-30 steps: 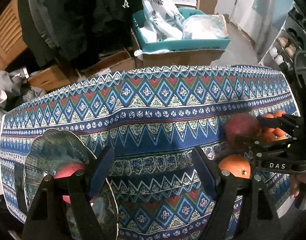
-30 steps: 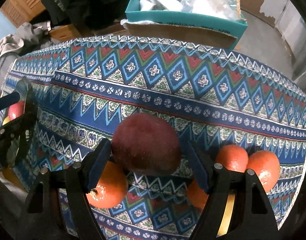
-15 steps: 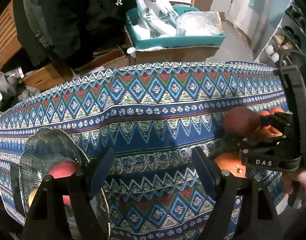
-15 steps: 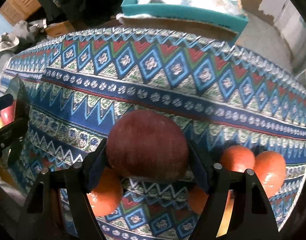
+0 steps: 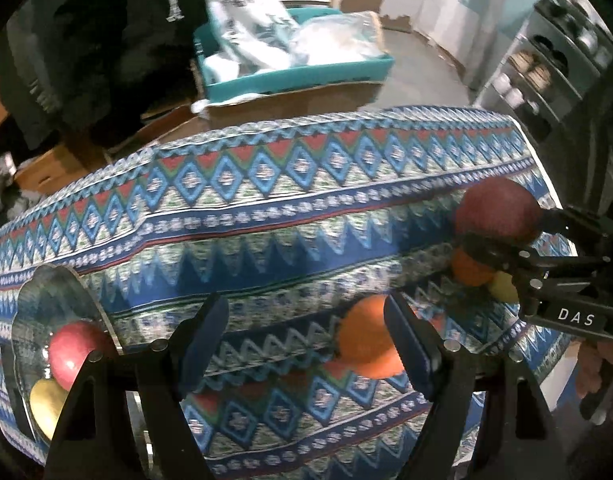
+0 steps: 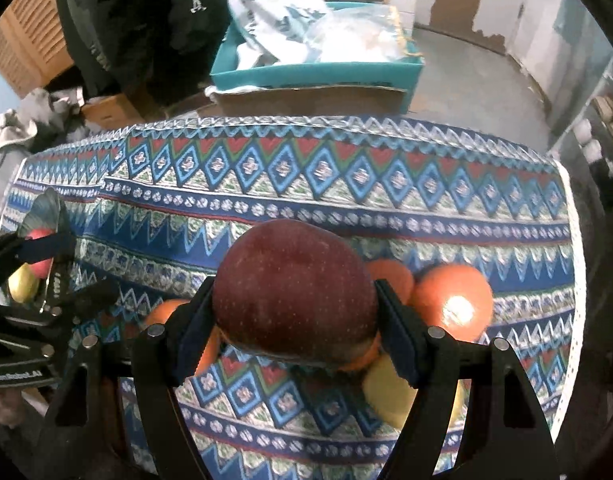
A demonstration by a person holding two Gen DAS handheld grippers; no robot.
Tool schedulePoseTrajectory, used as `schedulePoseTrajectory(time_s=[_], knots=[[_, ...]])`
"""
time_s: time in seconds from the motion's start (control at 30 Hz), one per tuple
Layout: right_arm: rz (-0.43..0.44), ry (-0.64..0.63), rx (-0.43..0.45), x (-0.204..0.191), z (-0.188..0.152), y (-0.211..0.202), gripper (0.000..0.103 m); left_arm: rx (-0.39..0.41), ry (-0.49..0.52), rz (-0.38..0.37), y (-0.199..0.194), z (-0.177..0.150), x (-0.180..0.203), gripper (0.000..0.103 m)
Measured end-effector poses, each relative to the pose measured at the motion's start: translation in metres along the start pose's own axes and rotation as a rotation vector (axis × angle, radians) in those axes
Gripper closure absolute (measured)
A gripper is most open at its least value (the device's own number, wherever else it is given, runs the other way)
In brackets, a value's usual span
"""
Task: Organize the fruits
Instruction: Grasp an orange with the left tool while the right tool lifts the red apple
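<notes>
Right claw [image 6: 294, 328] lifted one apple [image 6: 294, 292] (dark red), three oranges [image 6: 452, 300] below

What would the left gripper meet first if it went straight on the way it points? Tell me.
Probably the patterned tablecloth: the open left gripper has only cloth between its fingers. The orange sits beside its right finger, though depth is unclear.

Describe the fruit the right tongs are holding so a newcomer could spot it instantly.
Start at the table with the patterned cloth, then find the fruit pile at its right end. Above it, the right tongs clamp a dark red apple: the biggest fruit there, while its neighbours are oranges and a yellow fruit.
</notes>
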State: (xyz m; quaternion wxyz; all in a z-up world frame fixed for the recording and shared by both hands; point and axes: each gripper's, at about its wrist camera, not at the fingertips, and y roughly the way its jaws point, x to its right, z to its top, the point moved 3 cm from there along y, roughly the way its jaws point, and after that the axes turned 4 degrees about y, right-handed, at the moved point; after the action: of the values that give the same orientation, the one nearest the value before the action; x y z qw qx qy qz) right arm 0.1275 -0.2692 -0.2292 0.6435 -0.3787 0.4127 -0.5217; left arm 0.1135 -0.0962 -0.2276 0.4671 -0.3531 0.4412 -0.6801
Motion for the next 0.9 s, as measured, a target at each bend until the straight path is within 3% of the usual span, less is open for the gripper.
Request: schedulePoseTrajectory(time_s=[0.3,0.9], knots=[[0.006,0.034,0.01,0.02,-0.02,-0.014,0.027,-0.029,0.047,-0.01,0.013,-0.008,0.035,0.017],[0.019,0.05,0.02,0.028,-0.028,-0.022,0.027,-0.142,0.051,-0.008,0.066,-0.032,0.049,0.018]])
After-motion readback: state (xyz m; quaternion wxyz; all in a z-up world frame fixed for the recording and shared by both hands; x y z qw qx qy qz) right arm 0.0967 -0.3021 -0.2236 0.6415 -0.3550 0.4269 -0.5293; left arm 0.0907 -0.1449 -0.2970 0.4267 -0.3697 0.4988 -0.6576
